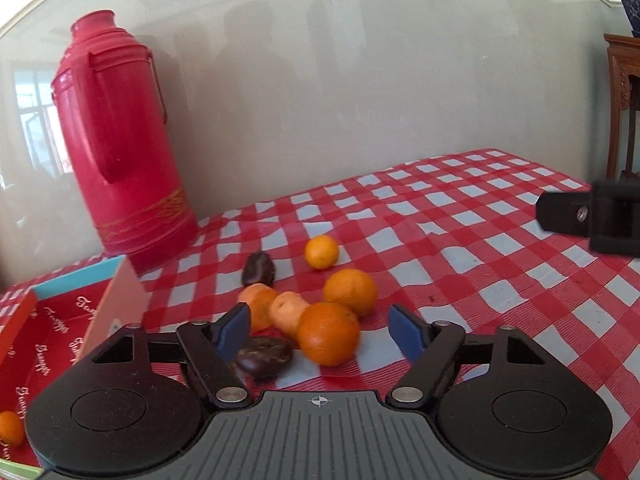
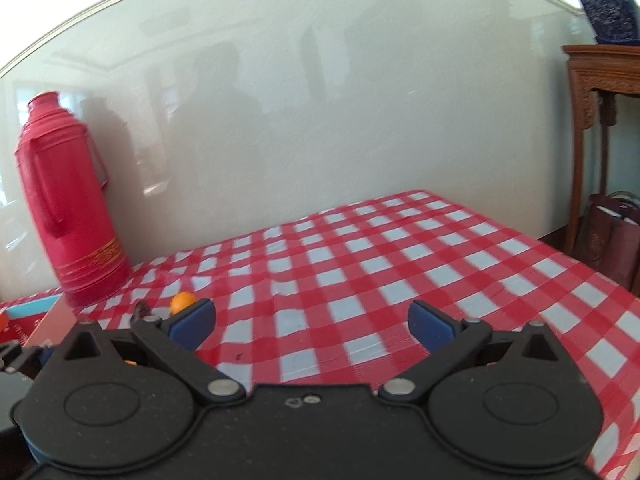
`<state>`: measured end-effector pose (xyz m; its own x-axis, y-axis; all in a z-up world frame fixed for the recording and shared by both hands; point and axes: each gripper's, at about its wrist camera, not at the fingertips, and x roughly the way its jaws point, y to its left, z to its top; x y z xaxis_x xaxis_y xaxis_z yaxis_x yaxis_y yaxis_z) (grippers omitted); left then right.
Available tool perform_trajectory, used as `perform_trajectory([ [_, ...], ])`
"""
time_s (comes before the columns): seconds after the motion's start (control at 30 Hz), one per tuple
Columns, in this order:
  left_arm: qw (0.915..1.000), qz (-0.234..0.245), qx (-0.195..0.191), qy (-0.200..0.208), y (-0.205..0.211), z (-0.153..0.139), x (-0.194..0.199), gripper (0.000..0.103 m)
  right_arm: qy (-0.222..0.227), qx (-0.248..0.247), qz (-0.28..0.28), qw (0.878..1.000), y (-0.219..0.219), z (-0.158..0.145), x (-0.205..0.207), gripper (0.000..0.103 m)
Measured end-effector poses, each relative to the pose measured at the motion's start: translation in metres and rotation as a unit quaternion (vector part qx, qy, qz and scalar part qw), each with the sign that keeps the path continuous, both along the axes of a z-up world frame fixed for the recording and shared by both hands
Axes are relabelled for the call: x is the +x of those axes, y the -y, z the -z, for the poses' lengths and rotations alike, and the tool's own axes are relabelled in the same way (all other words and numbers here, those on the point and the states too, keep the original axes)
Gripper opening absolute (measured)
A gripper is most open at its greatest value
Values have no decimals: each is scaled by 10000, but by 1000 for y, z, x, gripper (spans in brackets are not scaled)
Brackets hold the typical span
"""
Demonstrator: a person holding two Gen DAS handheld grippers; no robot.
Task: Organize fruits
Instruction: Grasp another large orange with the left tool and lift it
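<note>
A cluster of fruit lies on the red checked tablecloth (image 1: 480,220) in the left wrist view. It holds a near orange (image 1: 328,334), a second orange (image 1: 350,292), a small orange (image 1: 321,251) farther back, a part-hidden orange (image 1: 260,306), a pale oblong fruit (image 1: 287,312) and two dark brown fruits (image 1: 259,269) (image 1: 264,356). My left gripper (image 1: 322,332) is open, with the near orange and the nearer dark fruit between its blue pads (image 1: 236,330), untouched. My right gripper (image 2: 312,324) stands open over bare cloth, empty. The small orange (image 2: 182,302) shows beyond its left pad.
An open red box (image 1: 52,340) at the left holds one orange (image 1: 10,428). A tall red thermos (image 1: 120,140) stands behind it against the wall. The right gripper's tip (image 1: 600,216) enters at the right edge. A carved wooden stand (image 2: 600,120) and a bag (image 2: 616,240) are beyond the table.
</note>
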<state>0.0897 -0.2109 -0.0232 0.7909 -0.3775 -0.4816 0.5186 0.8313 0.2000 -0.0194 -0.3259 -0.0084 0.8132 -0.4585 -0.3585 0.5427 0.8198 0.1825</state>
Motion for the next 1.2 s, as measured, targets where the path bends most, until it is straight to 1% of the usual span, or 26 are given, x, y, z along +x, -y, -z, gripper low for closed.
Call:
perform_trajectory([
  [0.13,9999,12,-16,-164,7,7,4,73,211,-80,429,9988,9,-3,-11,97],
  [0.17,9998,6,-29,-213,7,9,4,69,262,-95,535,9982,11,-4,-14,97],
  [0.2,9996,10,-36,-271,8,10,6,58,313,-86,592,9977,14,-4,-17,97],
  [0.23,9994,10,-22,-346,9,12,7,54,346,-45,609,9975,16,-4,-19,97],
  [0.33,9992,-102,-14,-392,10,16,11,53,333,99,599,9976,22,-2,-20,97],
  [0.43,9989,-116,-77,-451,9,16,14,53,282,117,533,9981,21,-1,-19,97],
  [0.47,9989,-126,-85,-446,9,16,14,49,272,98,523,9982,20,0,-18,97],
  [0.5,9990,-176,-69,-398,8,16,13,40,265,84,513,9983,19,-1,-18,97],
  [0.7,9985,-249,-164,-449,5,14,14,40,245,107,452,9986,16,0,-15,97],
  [0.77,9987,-295,-177,-372,4,13,12,39,237,92,436,9987,15,0,-14,97],
  [0.87,9991,-356,-201,-138,0,7,6,39,229,83,413,9988,14,-1,-13,97],
  [0.97,9983,-518,-239,142,-8,-3,1,39,203,79,378,9990,13,0,-11,97],
  [1.1,9943,-902,-269,495,-30,-18,0,39,166,65,306,9994,8,1,-8,97],
  [1.2,9890,-1298,-311,630,-53,-27,5,39,120,42,241,9996,3,1,-4,97],
])
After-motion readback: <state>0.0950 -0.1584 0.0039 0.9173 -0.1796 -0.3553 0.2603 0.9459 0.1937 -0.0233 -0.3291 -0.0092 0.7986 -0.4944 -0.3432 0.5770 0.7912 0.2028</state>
